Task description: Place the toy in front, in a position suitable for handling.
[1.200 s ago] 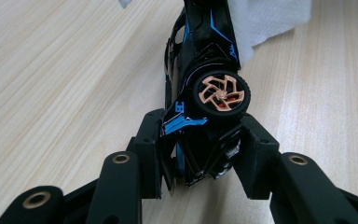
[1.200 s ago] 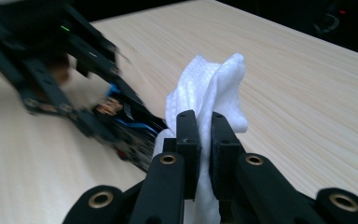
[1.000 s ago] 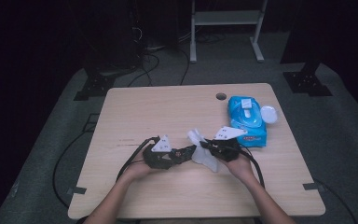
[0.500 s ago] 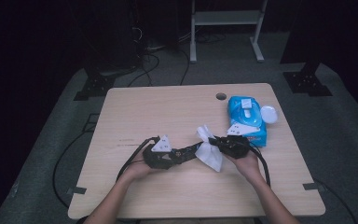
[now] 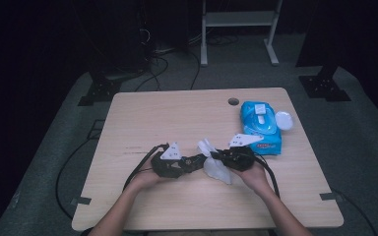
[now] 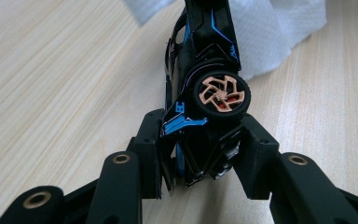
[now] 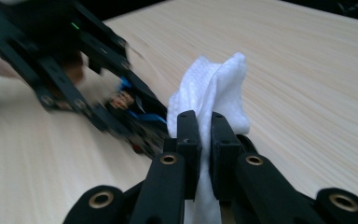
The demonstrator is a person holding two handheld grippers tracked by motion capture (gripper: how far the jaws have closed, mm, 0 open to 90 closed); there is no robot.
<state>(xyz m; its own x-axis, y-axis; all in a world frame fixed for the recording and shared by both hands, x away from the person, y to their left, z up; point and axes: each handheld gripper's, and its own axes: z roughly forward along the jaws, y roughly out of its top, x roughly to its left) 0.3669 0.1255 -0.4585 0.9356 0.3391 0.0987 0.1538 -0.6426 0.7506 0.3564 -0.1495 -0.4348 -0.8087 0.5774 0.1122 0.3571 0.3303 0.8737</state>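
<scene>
At the near middle of the wooden table (image 5: 177, 118), the left claw (image 6: 200, 154) is clamped on the rear of a black-and-blue toy car (image 6: 205, 84), held just above the surface, while the right claw (image 7: 204, 140) is pinched tight on a white wet wipe (image 7: 214, 88) that touches the car's far end. Wiping appears under way: the wipe is already drawn from the blue wipe pack (image 5: 260, 129), whose lid stands open, and the wheels and flanks probably remain to be cleaned.

wipe (image 5: 215, 164) right of toy car (image 5: 193, 161)
</scene>
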